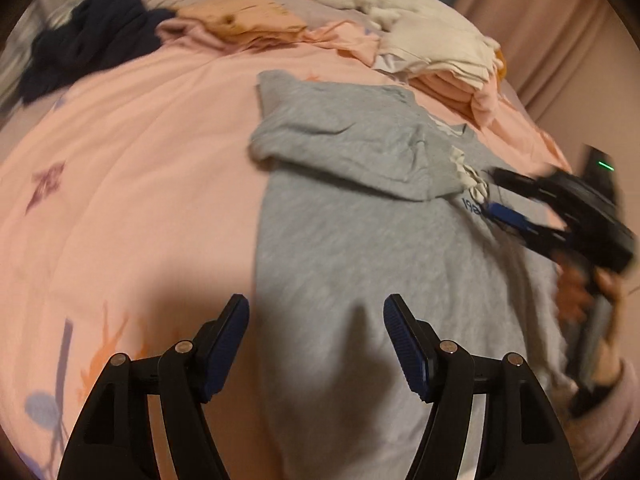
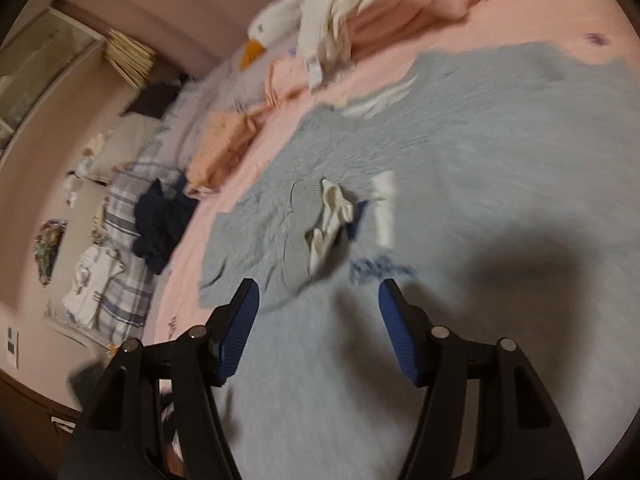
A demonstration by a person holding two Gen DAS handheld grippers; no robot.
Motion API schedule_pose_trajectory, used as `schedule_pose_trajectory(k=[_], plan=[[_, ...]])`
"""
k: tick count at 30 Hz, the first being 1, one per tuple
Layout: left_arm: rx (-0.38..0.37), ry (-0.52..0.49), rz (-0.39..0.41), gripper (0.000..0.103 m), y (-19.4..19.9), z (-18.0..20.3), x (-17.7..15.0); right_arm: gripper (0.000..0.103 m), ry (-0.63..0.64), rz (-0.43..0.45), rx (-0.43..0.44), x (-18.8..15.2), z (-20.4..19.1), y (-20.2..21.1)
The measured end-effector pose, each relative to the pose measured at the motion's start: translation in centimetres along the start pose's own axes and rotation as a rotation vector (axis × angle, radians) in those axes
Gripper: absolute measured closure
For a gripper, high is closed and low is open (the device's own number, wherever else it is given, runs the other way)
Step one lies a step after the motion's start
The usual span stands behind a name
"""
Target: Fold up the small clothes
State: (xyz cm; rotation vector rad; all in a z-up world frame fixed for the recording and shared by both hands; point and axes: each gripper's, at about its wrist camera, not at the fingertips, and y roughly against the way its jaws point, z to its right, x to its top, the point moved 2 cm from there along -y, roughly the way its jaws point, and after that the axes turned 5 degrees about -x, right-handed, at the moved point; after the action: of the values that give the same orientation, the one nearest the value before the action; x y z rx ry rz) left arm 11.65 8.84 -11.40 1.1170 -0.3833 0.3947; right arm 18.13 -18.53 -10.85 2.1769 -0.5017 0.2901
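Left wrist view: left tongs point(image 1: 316, 344) hang released over the grey sweatshirt point(image 1: 360, 240) on the pink bedsheet point(image 1: 140, 160) — its sleeve folded across ahead. Right tongs point(image 2: 318, 330), released too, hover above; a one-layer pinch could undo that fold.

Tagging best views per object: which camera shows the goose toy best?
The left wrist view: the goose toy lies whole at the far edge of the bed, head, orange beak and white body fairly sharp. The right wrist view catches it too, but motion-blurred, tilted, and cut by the top edge.
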Motion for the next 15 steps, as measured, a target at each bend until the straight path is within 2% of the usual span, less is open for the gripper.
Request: schedule_pose_trajectory(k=[3, 5, 6, 9, 11, 14, 15], plan=[[-0.032, 0.018, 0.002, 0.034, 0.7, -0.7, -0.4, 0.062, 0.001, -0.045, -0.106, 1.0, -0.9, -4.0], [-0.042, 0.017, 0.010, 0.034, 1.0, -0.8, -0.4, 0.088, -0.011, -0.019, -0.120, 1.4, -1.3, -4.8], [-0.052, 0.016, 0.011, 0.034, 1.0, -0.8, -0.4, 0.097, -0.022, -0.005, -0.103, 1.7, -1.2, -4.7], [-0.071, 0.024, 0.009, 0.034, 0.9, -1.1, -0.3, 0.099, -0.029, 0.042, -0.093, 1.6, -1.3, -3.5], [-0.084, 0.033, 0.005, 0.034, 0.7, -1.2, -0.2, 0.100, -0.046, 0.062, -0.120, 1.9, -0.4, -2.8], [-0.100, 0.048, -0.004, 0.034, 0.5, -1.4, -0.3, 0.099, -0.086, 0.051, -0.169, 2.4, 1.3, -3.2], [-0.098, 0.046, -0.006, 0.034, 0.6, -1.4, -0.5, 0.099, -0.098, 0.040, -0.153, 2.3, 1.6, -3.4]])
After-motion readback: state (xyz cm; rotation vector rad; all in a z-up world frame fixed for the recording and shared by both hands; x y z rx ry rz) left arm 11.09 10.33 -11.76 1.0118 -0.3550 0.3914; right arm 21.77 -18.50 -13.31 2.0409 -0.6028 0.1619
